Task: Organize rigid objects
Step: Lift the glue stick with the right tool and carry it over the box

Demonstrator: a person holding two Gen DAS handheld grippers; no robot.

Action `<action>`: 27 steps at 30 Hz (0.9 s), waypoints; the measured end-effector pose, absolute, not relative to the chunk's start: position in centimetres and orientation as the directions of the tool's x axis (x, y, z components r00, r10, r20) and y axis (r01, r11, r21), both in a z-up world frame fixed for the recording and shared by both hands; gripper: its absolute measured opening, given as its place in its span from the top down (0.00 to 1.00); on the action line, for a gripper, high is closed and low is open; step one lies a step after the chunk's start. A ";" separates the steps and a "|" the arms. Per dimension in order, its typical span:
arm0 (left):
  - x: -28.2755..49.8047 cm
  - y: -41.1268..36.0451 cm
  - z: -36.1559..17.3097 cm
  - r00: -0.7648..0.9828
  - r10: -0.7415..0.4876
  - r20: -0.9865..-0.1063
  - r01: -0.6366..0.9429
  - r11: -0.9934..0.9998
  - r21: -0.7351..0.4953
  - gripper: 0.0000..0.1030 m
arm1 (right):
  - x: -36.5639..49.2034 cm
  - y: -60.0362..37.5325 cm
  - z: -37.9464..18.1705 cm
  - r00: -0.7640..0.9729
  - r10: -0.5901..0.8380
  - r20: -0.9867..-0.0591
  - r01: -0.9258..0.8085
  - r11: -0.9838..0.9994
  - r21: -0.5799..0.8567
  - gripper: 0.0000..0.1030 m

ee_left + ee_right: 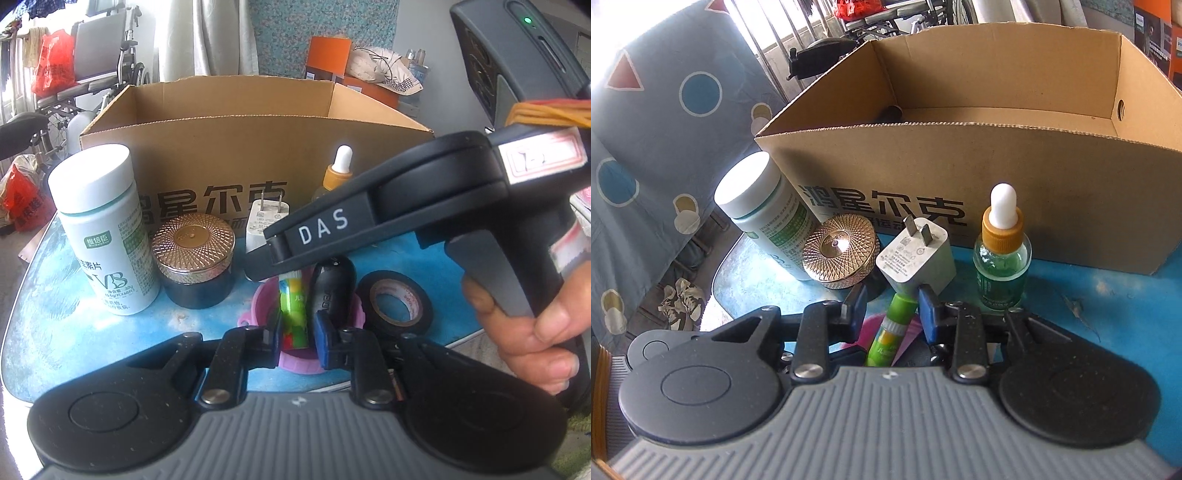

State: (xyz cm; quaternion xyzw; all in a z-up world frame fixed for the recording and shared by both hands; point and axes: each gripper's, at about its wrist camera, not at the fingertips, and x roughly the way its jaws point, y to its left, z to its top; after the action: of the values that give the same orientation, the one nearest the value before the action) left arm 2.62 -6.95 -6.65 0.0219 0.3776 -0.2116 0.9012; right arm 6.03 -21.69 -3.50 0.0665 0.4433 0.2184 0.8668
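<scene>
1. While our left gripper (pixel 295 332) sits at the pink cup (pixel 264 306), its jaws are part open, straddling the green tube (pixel 293 314) without pinching it.
2. Our right gripper (pixel 892 308) is likewise part open around the tube's upper end (pixel 897 314); pads look just clear, so no grip.
3. Tube stands tilted in the cup, a black item (pixel 332 284) beside it.
4. Cardboard box (pixel 960 162) sits behind; vitamin bottle (pixel 107 229), gold-lid jar (pixel 195 254), charger (pixel 916 254), dropper bottle (pixel 1003 254) and tape roll (pixel 395 302) stand on the blue table (pixel 1108 314).
</scene>
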 end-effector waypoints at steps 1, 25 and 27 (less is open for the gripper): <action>2.7 -6.9 -6.7 0.626 -0.364 -0.689 0.398 0.910 -0.119 0.82 | 6.1 -21.7 -3.6 0.511 0.437 -0.741 -0.318 0.896 0.310 0.71; 1.6 -5.8 -0.9 0.736 -0.350 -0.580 0.380 0.922 -0.074 0.84 | 1.4 -21.8 2.7 0.610 0.511 -0.606 -0.428 0.856 0.291 0.87; 2.0 -5.4 1.4 0.764 -0.346 -0.544 0.378 0.924 -0.057 0.84 | 1.1 -21.6 4.7 0.637 0.520 -0.569 -0.453 0.850 0.269 0.87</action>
State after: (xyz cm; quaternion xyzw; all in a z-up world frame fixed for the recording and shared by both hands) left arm 2.04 -5.37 1.36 0.0281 0.2842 -0.1929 0.9387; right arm 1.13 -21.65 4.75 0.0504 0.3299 0.2693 0.9034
